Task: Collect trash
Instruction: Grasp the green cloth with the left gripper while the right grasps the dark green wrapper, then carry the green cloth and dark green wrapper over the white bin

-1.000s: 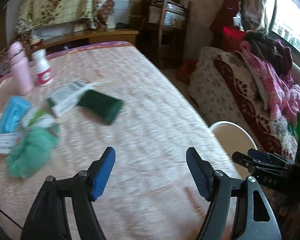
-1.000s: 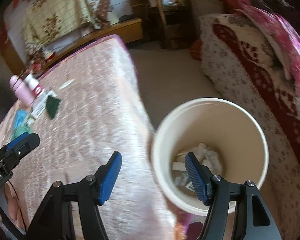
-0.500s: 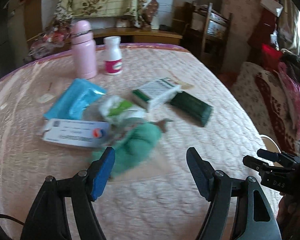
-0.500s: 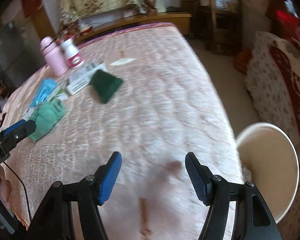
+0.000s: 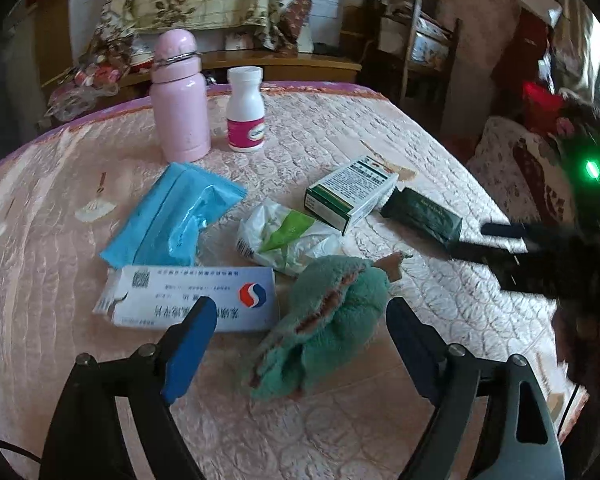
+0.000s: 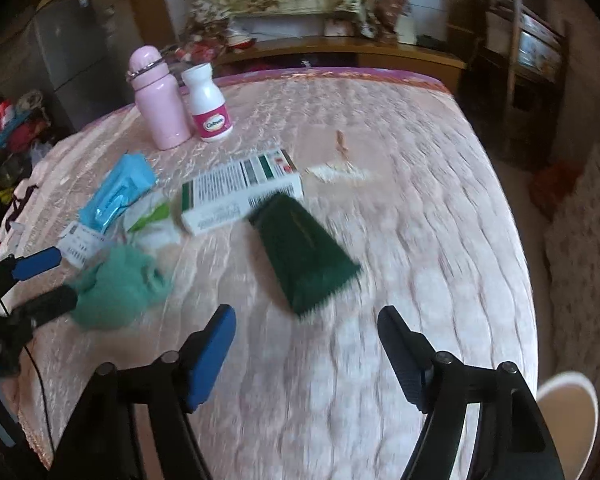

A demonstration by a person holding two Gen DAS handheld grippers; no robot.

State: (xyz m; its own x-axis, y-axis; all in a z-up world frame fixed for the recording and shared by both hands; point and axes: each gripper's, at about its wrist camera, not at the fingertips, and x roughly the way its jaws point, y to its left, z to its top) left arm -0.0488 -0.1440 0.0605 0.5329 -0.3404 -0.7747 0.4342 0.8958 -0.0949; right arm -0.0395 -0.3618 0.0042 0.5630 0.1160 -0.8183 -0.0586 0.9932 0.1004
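Both grippers have been brought closer to the clutter on the desk (image 5: 440, 148) since the earlier frames, and the bin has slid to the right view's lower corner.

The left gripper (image 5: 300, 330) is held with jaws wide and empty, the green plush rag (image 5: 328, 324) lying between its fingertips beside a white medicine box (image 5: 196, 296). The right gripper (image 6: 306, 344) is likewise spread wide and empty, just short of a dark green packet (image 6: 304, 256). A crumpled wrapper (image 5: 288, 236), a blue pack (image 5: 176, 216), a green-and-white carton (image 5: 350, 194), a pink flask (image 5: 180, 96) and a white pill bottle (image 5: 246, 110) are seen further back. The cream bin (image 6: 566, 416) is shown off the desk's edge.
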